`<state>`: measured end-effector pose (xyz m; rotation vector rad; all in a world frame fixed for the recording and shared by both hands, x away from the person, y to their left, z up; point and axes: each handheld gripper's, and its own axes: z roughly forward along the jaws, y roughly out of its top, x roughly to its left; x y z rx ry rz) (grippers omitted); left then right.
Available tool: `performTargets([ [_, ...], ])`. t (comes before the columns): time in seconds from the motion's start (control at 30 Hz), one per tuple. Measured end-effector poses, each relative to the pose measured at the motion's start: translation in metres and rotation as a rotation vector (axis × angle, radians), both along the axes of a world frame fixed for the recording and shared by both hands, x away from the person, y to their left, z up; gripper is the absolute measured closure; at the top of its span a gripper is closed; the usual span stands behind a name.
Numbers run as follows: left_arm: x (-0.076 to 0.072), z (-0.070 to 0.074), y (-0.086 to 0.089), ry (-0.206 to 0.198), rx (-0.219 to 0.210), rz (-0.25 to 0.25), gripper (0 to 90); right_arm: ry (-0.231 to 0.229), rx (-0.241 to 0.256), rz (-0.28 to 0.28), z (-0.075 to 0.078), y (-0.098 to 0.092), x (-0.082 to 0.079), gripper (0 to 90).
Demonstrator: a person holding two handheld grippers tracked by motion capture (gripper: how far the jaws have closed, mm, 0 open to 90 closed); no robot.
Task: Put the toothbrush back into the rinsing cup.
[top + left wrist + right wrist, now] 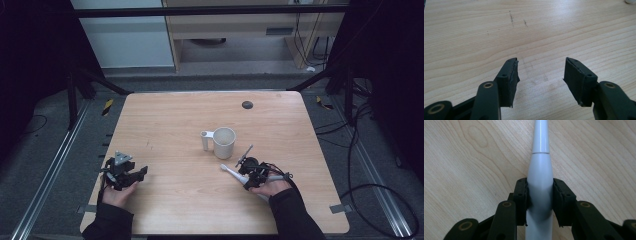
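Right gripper [540, 200]: jaws clamped on both sides of the white toothbrush [540, 173] handle; neck runs forward past the jaws, low over the table [469, 170]. High view: toothbrush [235, 173] sits at front right, tip pointing toward the cup [223, 143], near it but apart. Left gripper [540, 75]: jaws apart, nothing between them, bare wood beneath. It rests at the table's front left [122, 172], well apart from the cup.

White electric toothbrush [539, 185]: smooth tapered handle clamped btwn my right jaws, narrow neck pointing fwd, low over wood table [165, 125]. Head end near cup [224, 142], bristles too small to tell, prob. facing up.
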<state>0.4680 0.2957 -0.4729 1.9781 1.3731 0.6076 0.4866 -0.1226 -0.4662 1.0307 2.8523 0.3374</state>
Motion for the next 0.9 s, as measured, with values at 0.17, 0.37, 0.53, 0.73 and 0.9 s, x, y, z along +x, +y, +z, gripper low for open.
performTargets([
  [0.17, 0.0, 0.0, 0.0, 0.0, 0.0, 0.0, 44.2, -0.011, 0.023, -0.016, 0.007, -0.005, -0.004, 66.8],
  [0.37, 0.0, 0.0, -0.001, 0.0, 0.0, 0.001, 44.2, -0.037, 0.078, -0.045, 0.02, -0.013, -0.008, 66.9],
  [0.53, 0.0, 0.0, -0.001, 0.0, 0.0, 0.001, 44.2, -0.073, 0.114, -0.064, 0.03, -0.021, -0.013, 67.0],
  [0.73, 0.0, 0.0, -0.001, -0.001, -0.002, 0.002, 44.2, -0.144, 0.176, -0.087, 0.043, -0.031, -0.018, 66.9],
  [0.9, 0.0, 0.001, 0.0, -0.005, -0.005, 0.004, 44.2, -0.226, 0.273, -0.117, 0.055, -0.038, -0.021, 66.9],
])
